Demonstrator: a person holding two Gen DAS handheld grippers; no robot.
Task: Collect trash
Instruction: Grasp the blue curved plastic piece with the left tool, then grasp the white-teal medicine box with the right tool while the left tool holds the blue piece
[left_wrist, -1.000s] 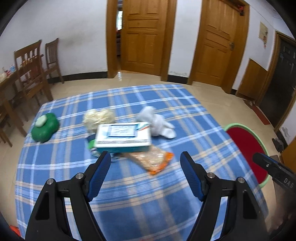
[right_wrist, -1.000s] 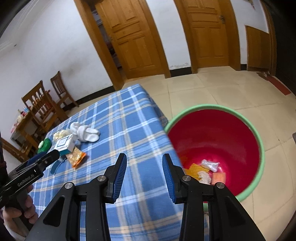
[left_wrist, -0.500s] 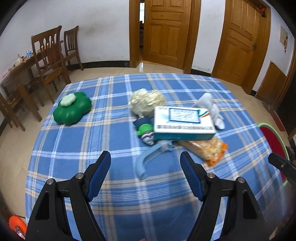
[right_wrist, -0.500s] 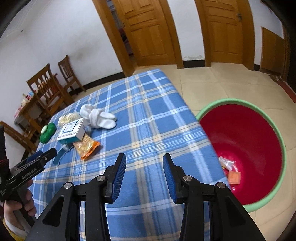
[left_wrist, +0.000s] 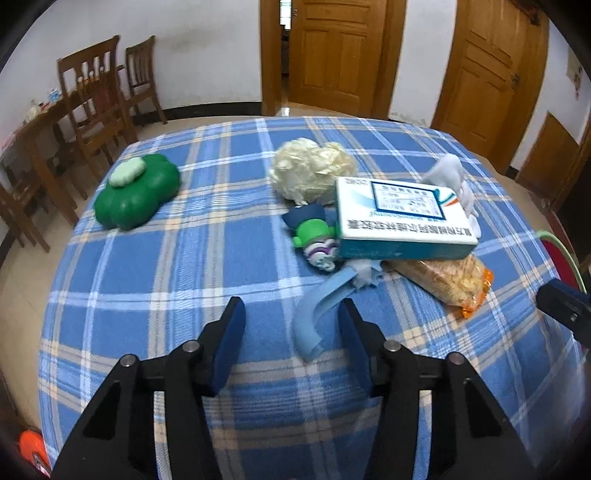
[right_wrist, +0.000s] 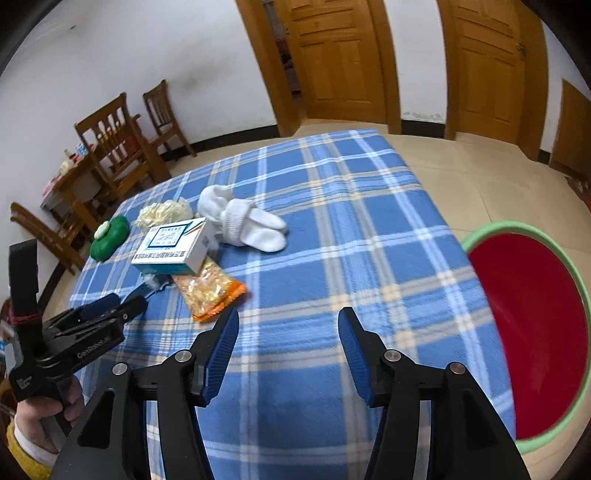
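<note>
On the worktop (left_wrist: 155, 280), covered in blue plaid cloth, a green clover-shaped cushion with a pale green centre (left_wrist: 136, 191) is seen at the far left. Further right, a crumpled cream-coloured plastic wad (left_wrist: 311, 170) lies behind a small green and navy toy figure (left_wrist: 313, 233). A curved light-blue strip (left_wrist: 321, 310) is stretched out just ahead of the left tongs (left_wrist: 291, 325), which are held wide open with nothing between them. A white and teal cardboard box (left_wrist: 400, 218) rests partly on a clear orange-edged snack packet (left_wrist: 448, 280). White rolled socks (right_wrist: 245, 221) lie behind the box. The right tongs (right_wrist: 288, 338) are likewise spread wide and empty above the cloth. At the far right, beside the worktop, a red basin with a green rim (right_wrist: 535, 328) stands on the floor.
</note>
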